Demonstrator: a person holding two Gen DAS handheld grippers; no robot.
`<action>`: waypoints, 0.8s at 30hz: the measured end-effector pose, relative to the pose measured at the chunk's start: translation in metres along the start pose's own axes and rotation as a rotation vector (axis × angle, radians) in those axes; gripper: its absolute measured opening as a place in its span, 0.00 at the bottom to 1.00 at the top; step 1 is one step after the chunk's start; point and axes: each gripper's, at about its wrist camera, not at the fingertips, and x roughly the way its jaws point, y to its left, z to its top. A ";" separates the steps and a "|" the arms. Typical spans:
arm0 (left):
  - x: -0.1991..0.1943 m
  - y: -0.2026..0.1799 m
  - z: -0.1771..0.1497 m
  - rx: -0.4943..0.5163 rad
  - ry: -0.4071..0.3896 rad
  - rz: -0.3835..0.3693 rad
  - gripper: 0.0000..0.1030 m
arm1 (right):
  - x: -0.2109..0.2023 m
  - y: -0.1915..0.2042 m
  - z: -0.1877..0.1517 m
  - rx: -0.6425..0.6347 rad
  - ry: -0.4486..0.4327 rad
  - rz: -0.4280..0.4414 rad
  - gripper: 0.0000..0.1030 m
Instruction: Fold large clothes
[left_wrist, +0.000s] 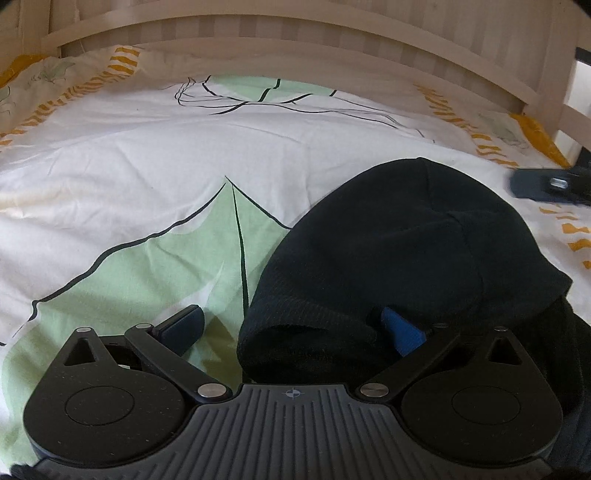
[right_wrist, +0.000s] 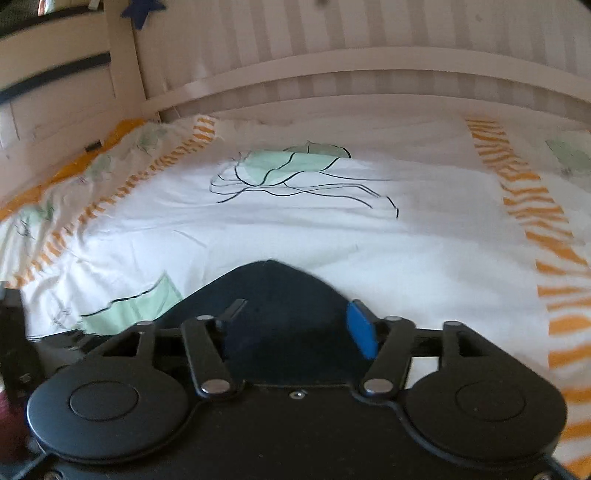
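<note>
A black knit garment (left_wrist: 388, 240) lies bunched on the bed, with a rolled cuff (left_wrist: 266, 343) at its near left end. My left gripper (left_wrist: 295, 325) stands open over it. Its left finger (left_wrist: 183, 326) is clear of the cloth above the duvet, and its blue right pad (left_wrist: 400, 330) is tucked into a fold. In the right wrist view a pointed corner of the garment (right_wrist: 273, 280) lies flat between the fingers of my right gripper (right_wrist: 295, 319), which is open with its blue pad (right_wrist: 360, 328) at the cloth's right edge. The right gripper's finger (left_wrist: 543, 184) shows at the far right of the left wrist view.
The white duvet (left_wrist: 147, 166) has green leaf prints and orange striped borders (right_wrist: 535, 221). A pale wooden bed rail (left_wrist: 295, 22) runs along the far side before a striped wall. Another rail (right_wrist: 55, 74) stands at the left end. A dark object (right_wrist: 13, 332) sits at the left edge.
</note>
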 end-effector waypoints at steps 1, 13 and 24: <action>-0.002 0.000 -0.002 0.001 -0.004 0.001 1.00 | 0.009 0.004 0.003 -0.020 0.006 -0.014 0.64; -0.008 0.000 -0.008 0.000 -0.023 0.000 1.00 | 0.085 0.029 0.019 -0.109 0.080 -0.023 0.21; -0.058 -0.015 -0.005 0.044 -0.058 0.065 1.00 | -0.066 0.070 0.016 -0.258 -0.174 0.085 0.12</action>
